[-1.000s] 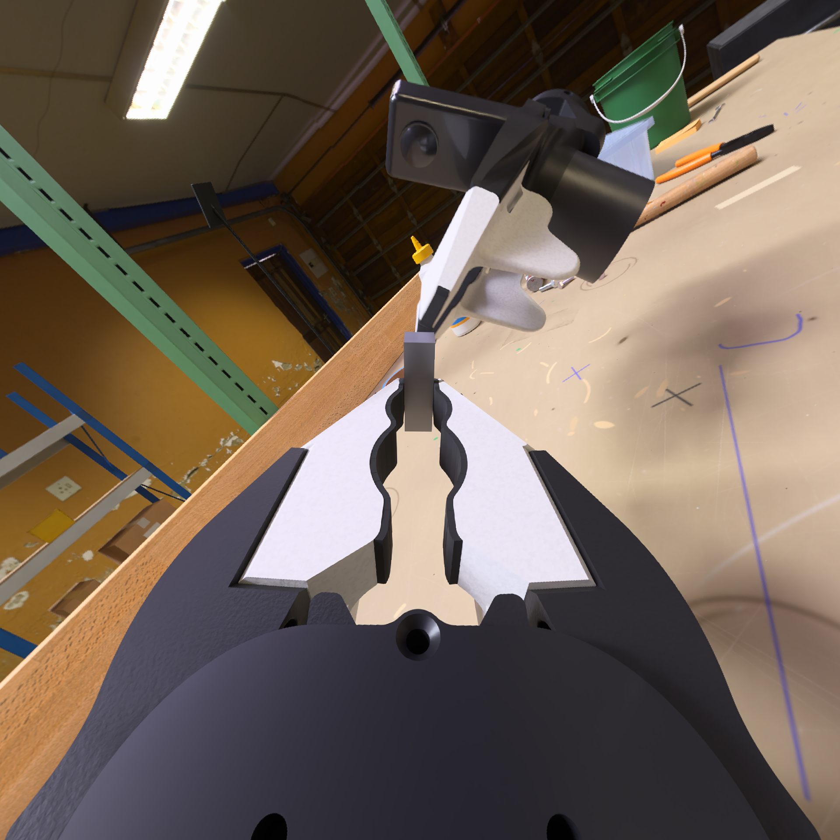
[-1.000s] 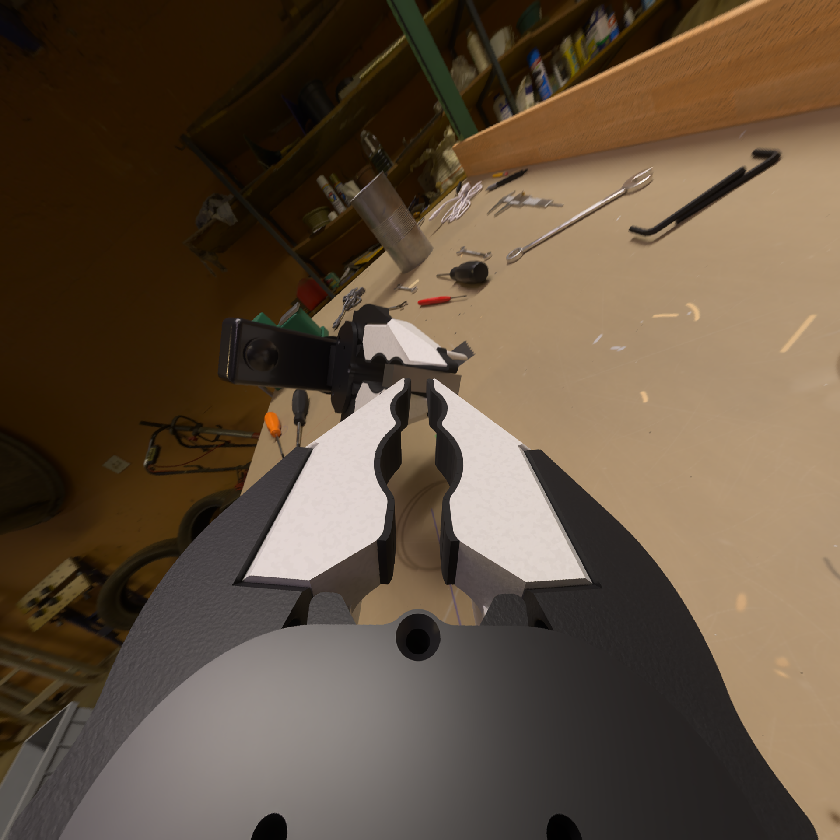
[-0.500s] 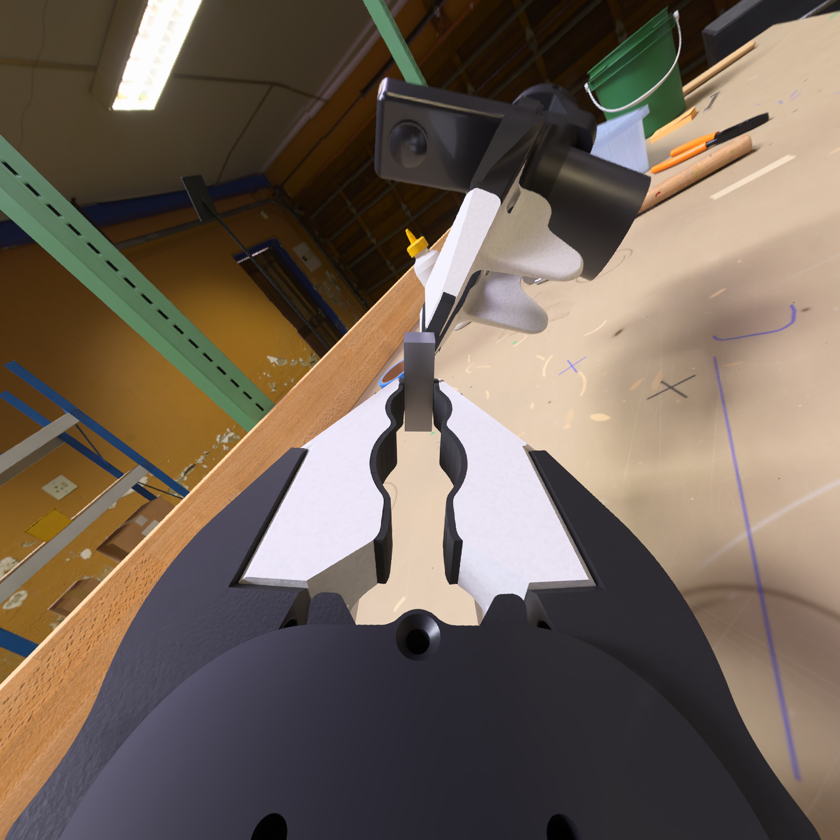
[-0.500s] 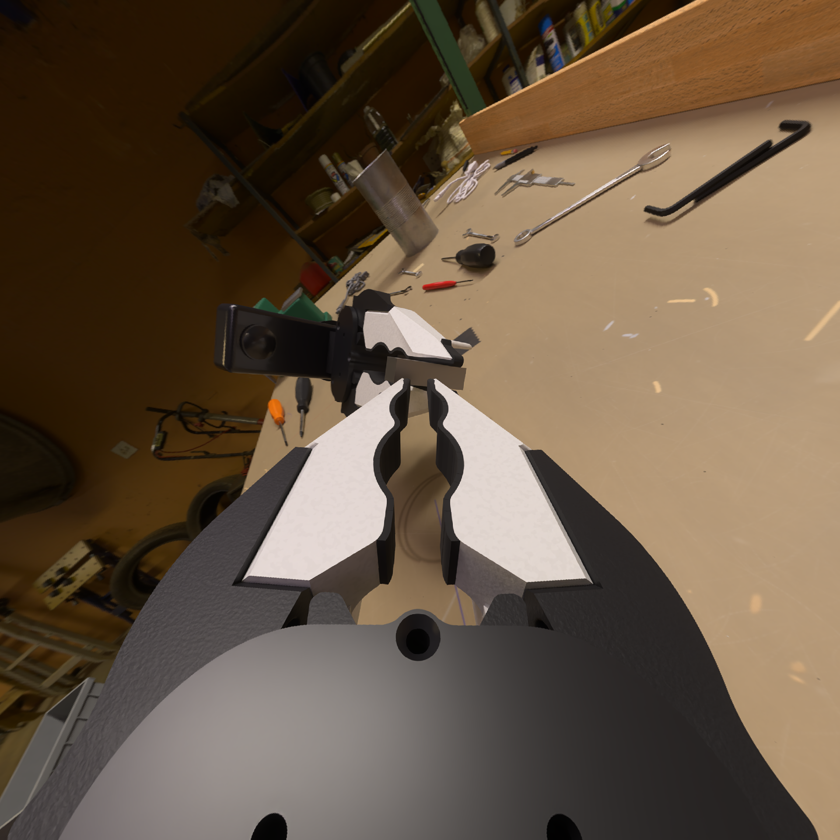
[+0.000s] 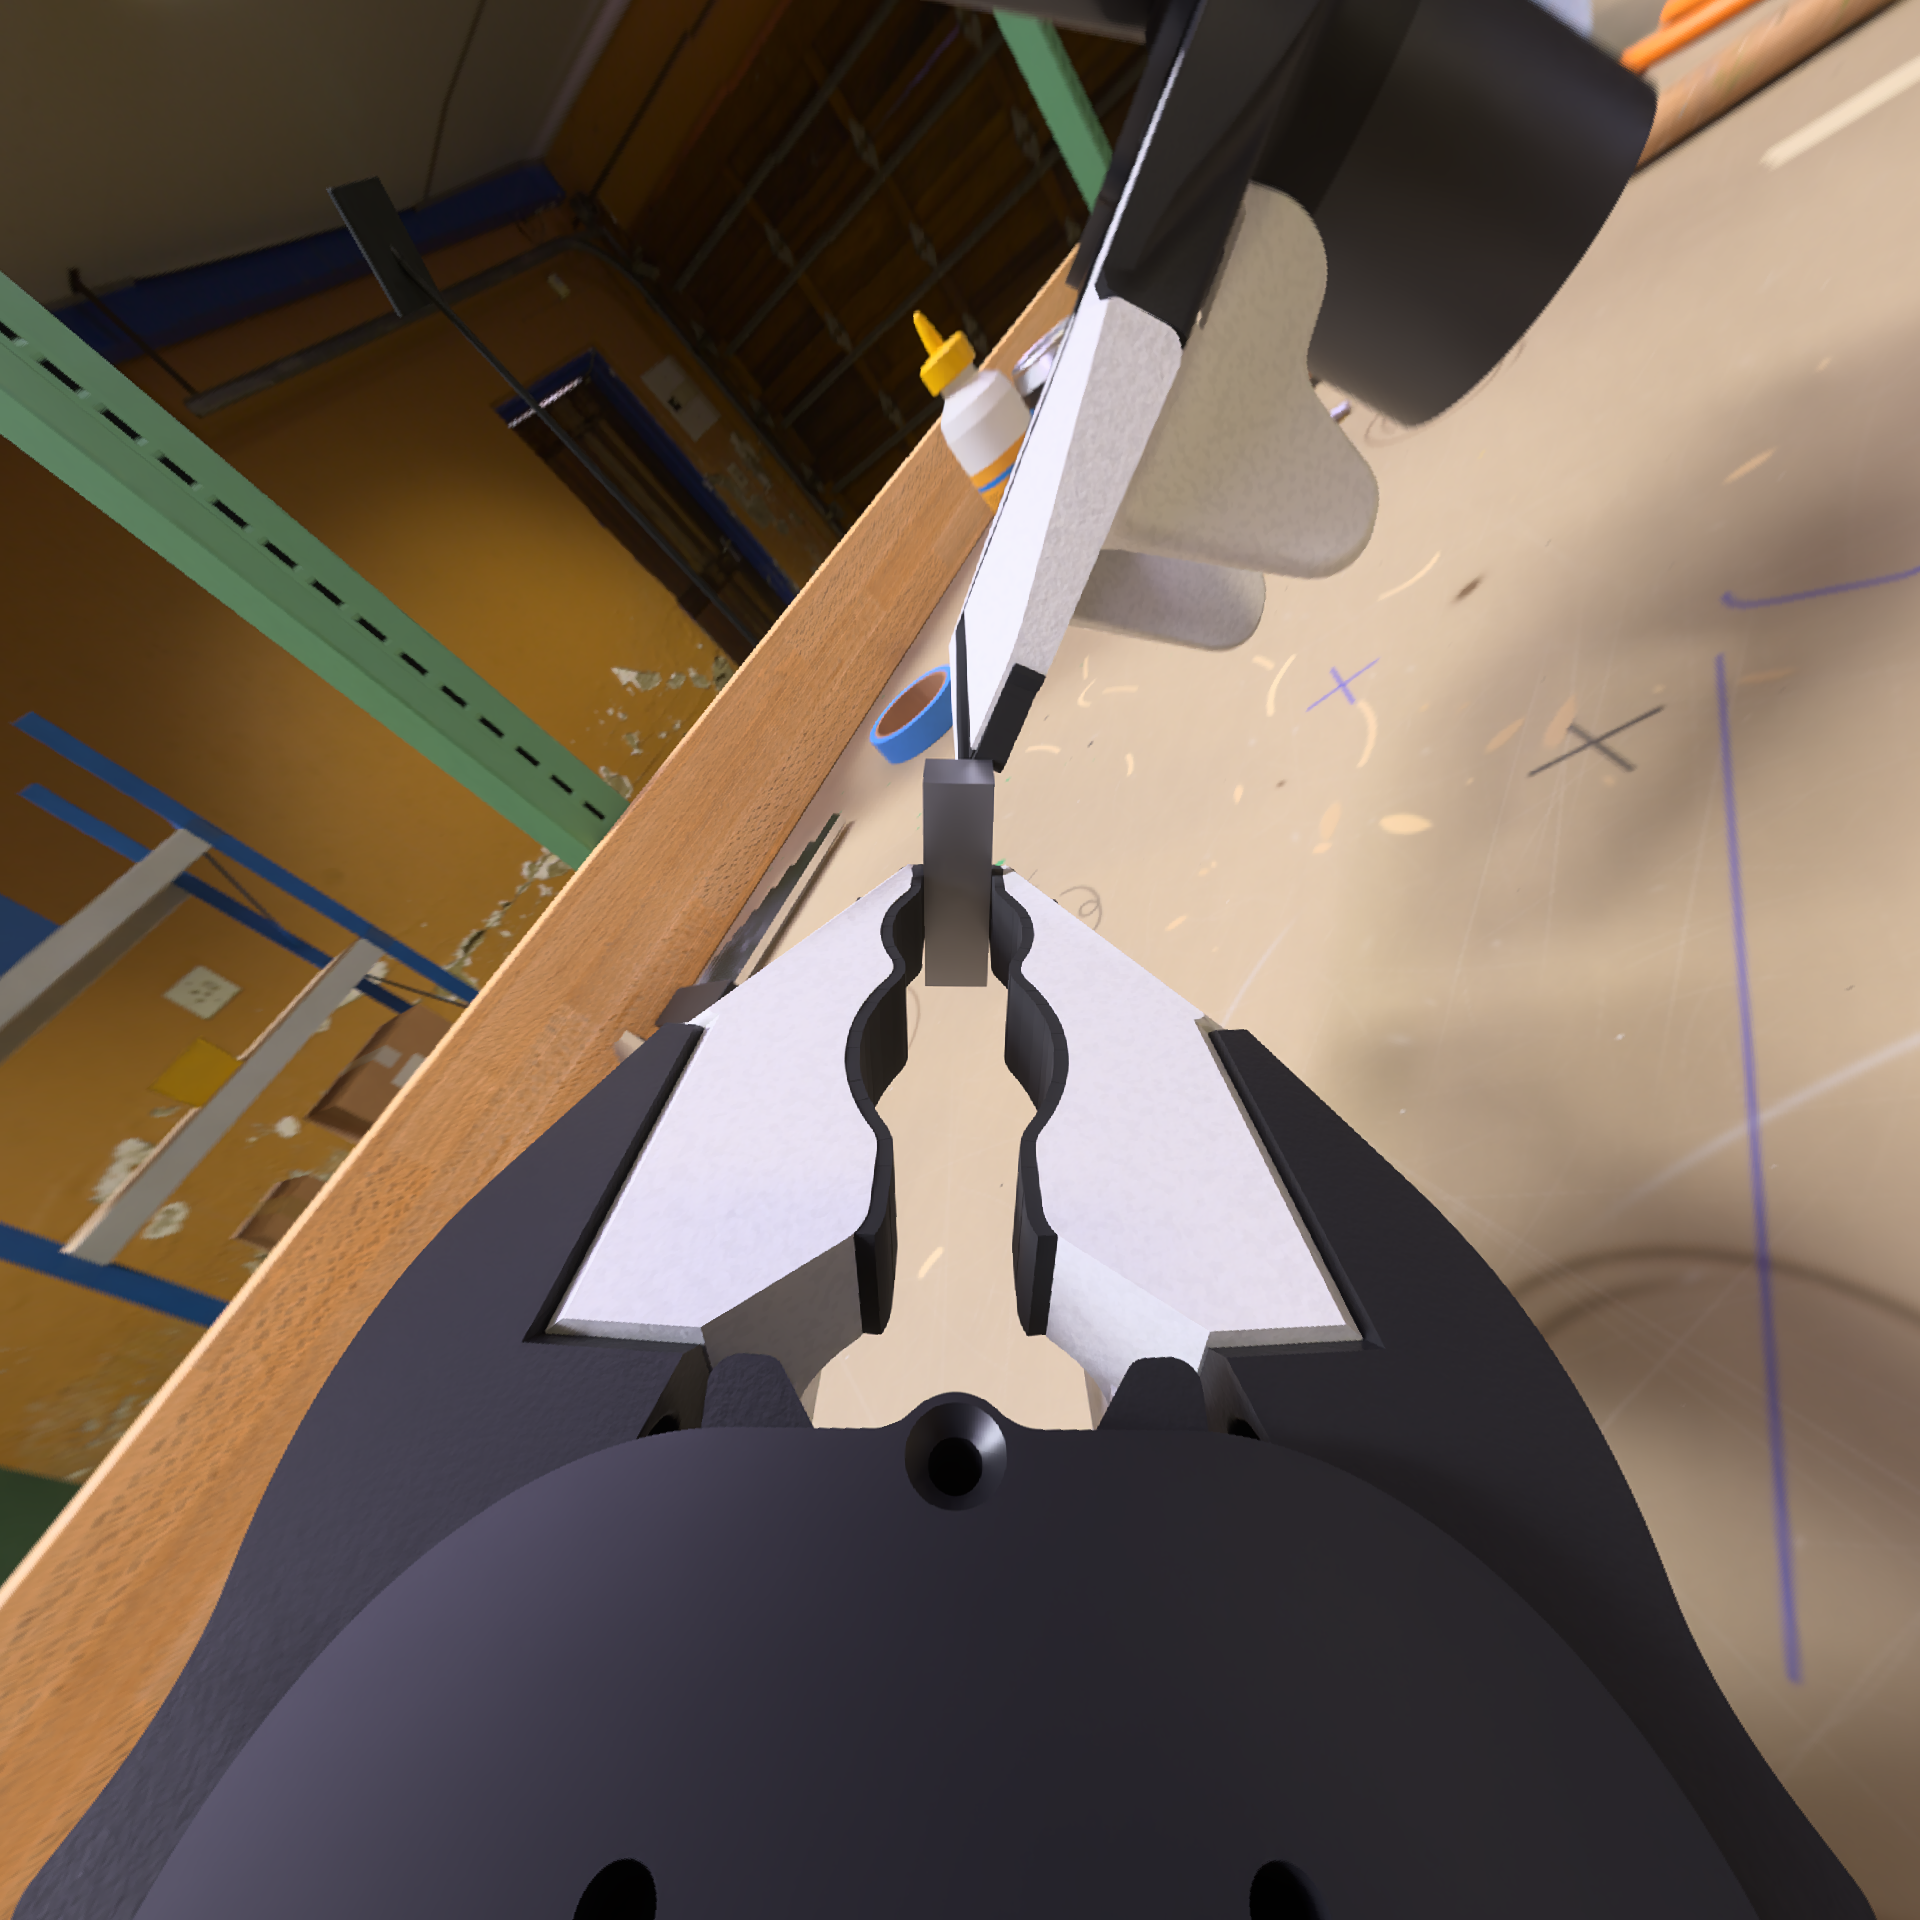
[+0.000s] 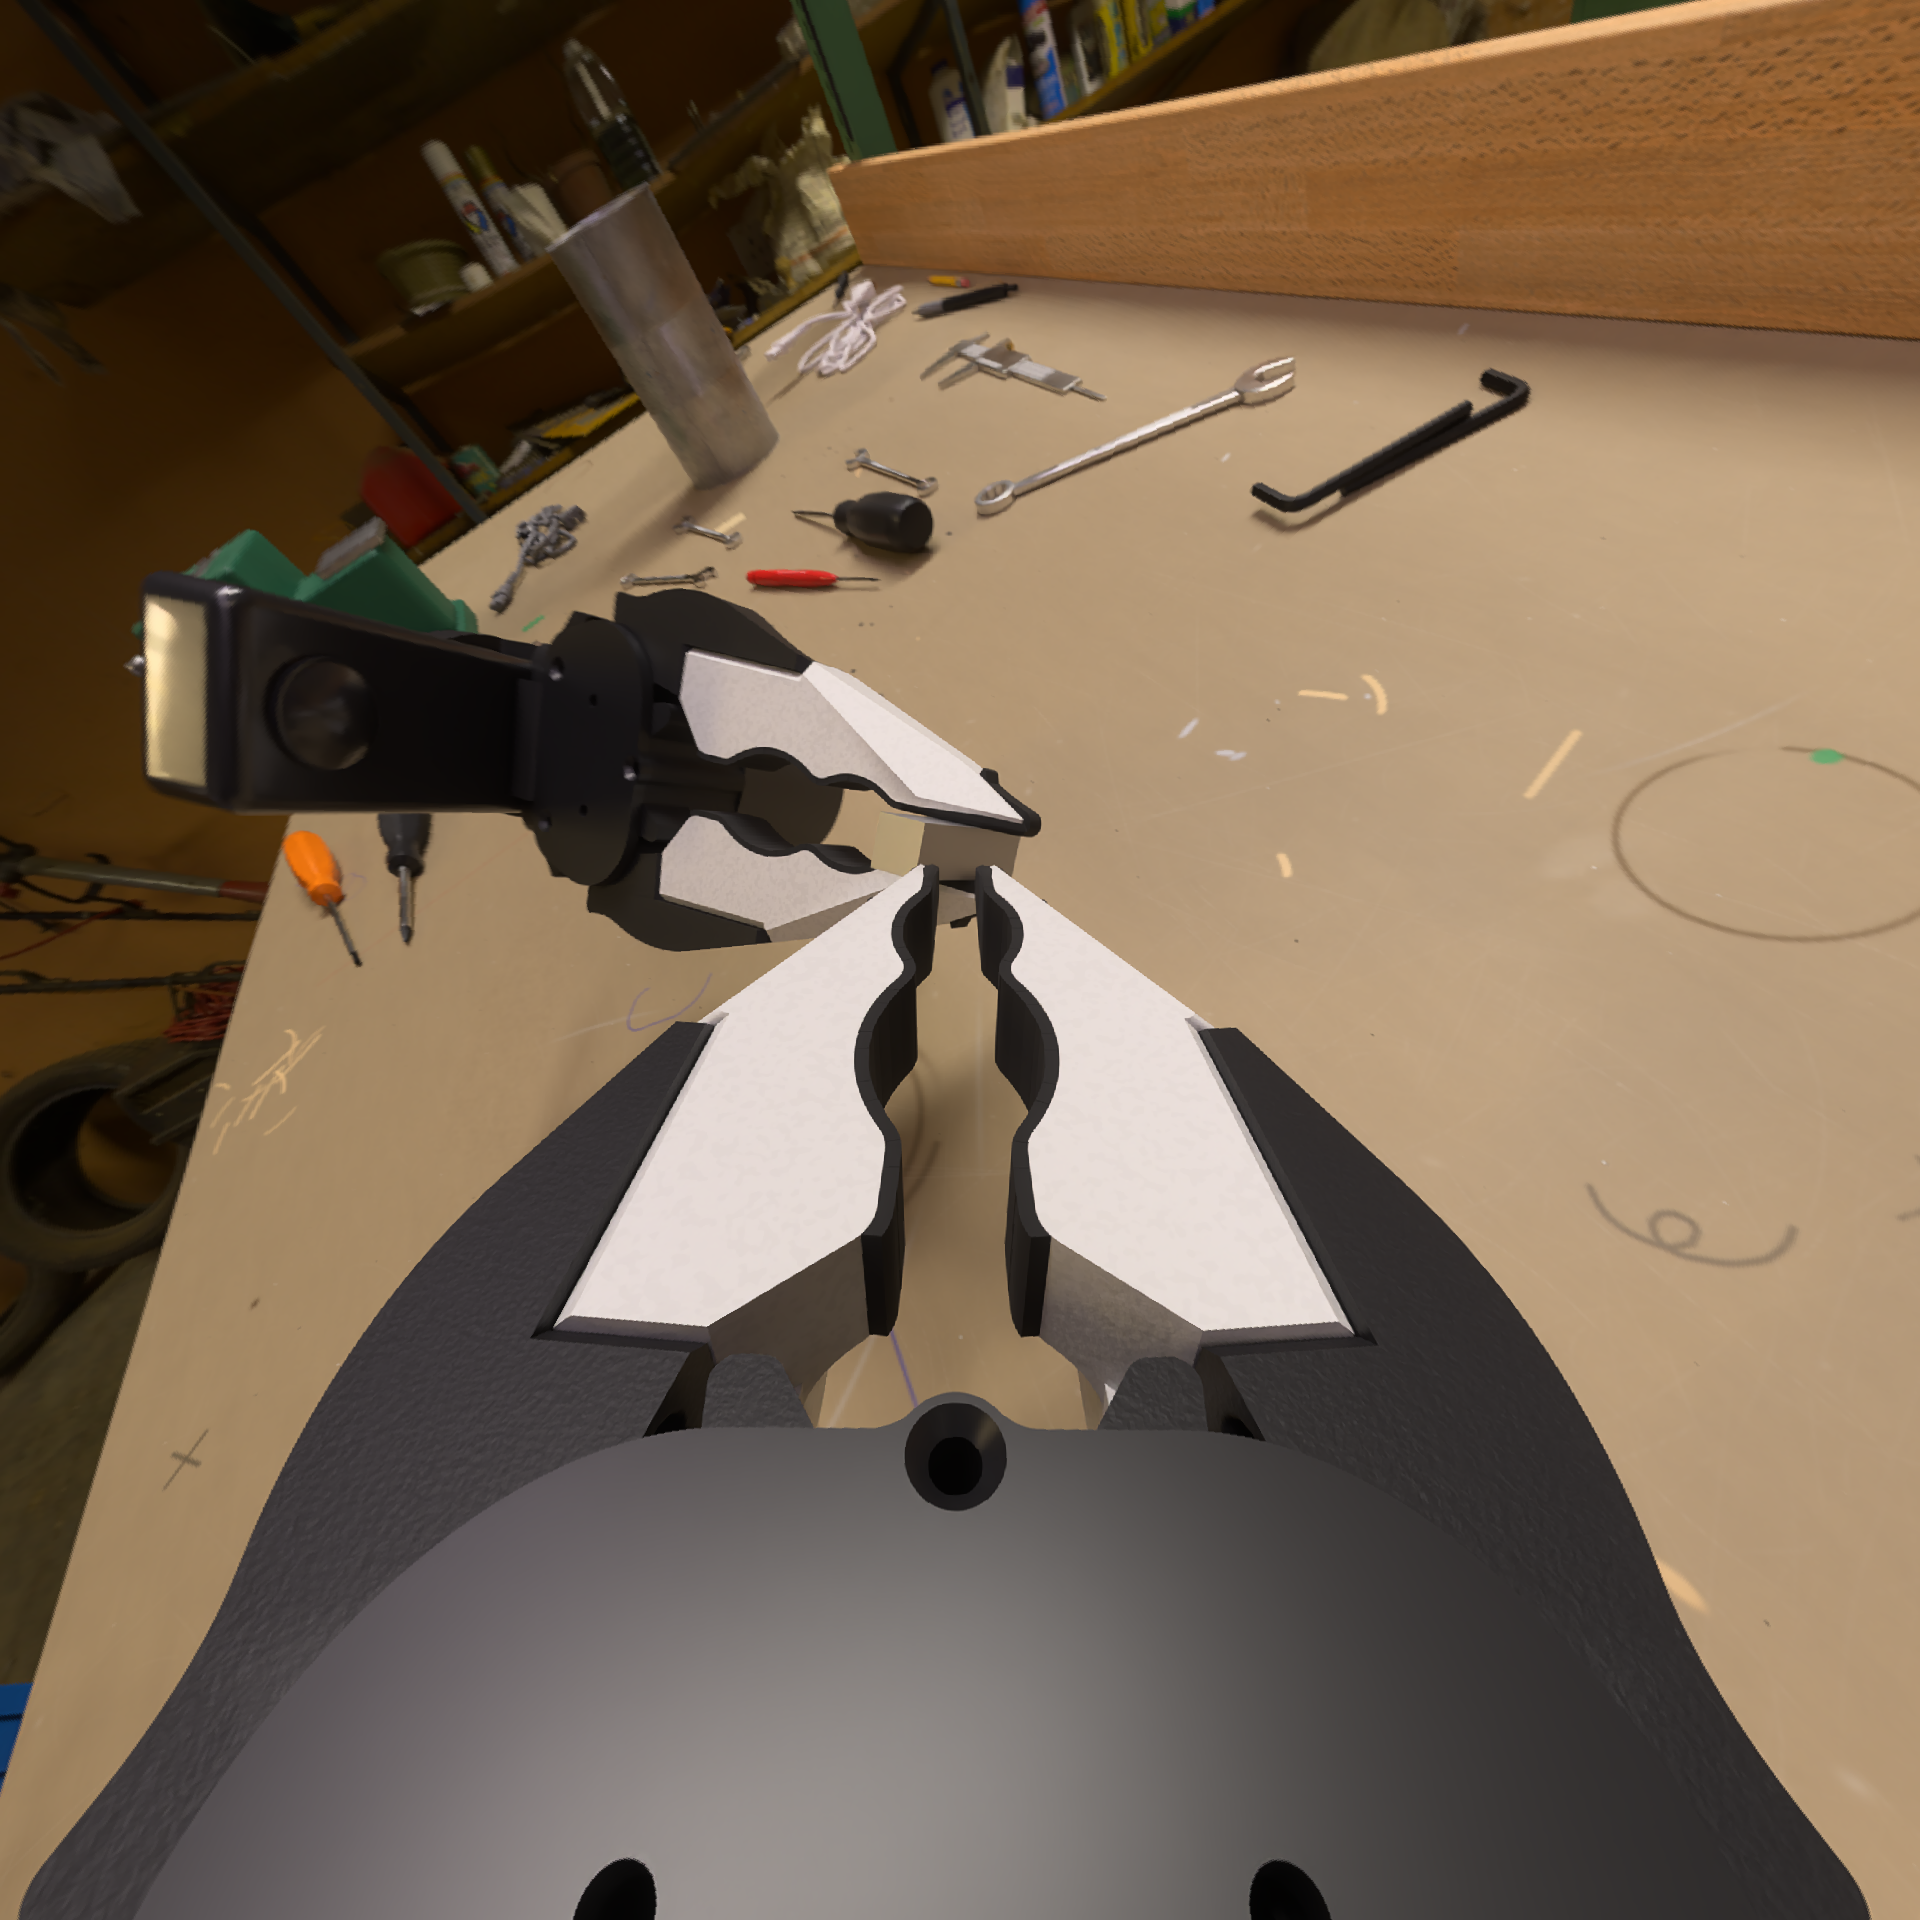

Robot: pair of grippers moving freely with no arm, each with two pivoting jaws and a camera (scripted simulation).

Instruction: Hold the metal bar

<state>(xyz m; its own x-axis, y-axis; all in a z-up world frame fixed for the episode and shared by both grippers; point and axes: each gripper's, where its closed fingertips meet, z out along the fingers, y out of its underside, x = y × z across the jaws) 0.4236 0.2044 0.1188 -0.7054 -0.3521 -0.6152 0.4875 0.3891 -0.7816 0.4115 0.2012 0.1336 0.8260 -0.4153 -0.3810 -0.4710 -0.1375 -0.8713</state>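
Note:
A short grey metal bar (image 5: pixel 956 831) stands up between the fingertips of my left gripper (image 5: pixel 954 894), which is shut on its lower end above the bench. My right gripper (image 5: pixel 982 743) comes down from the upper right, with its tips closed on the bar's top end. In the right wrist view my right gripper (image 6: pixel 954 883) is nearly closed, with only a little of the bar (image 6: pixel 961 854) showing at its tips. The left gripper (image 6: pixel 971 850) reaches in from the left there and clamps the same bar.
A wooden back rail (image 5: pixel 520 1039) runs along the bench (image 6: pixel 1351 1039). A blue tape roll (image 5: pixel 914 715) and a glue bottle (image 5: pixel 977 416) sit by it. A metal cylinder (image 6: pixel 665 343), wrench (image 6: pixel 1132 436), black hex key (image 6: pixel 1392 452) and screwdrivers (image 6: pixel 317 868) lie farther off.
Each gripper now looms larger and closer in the other's view, and the bench background has shifted. The bar stays in the left gripper's tips as before.

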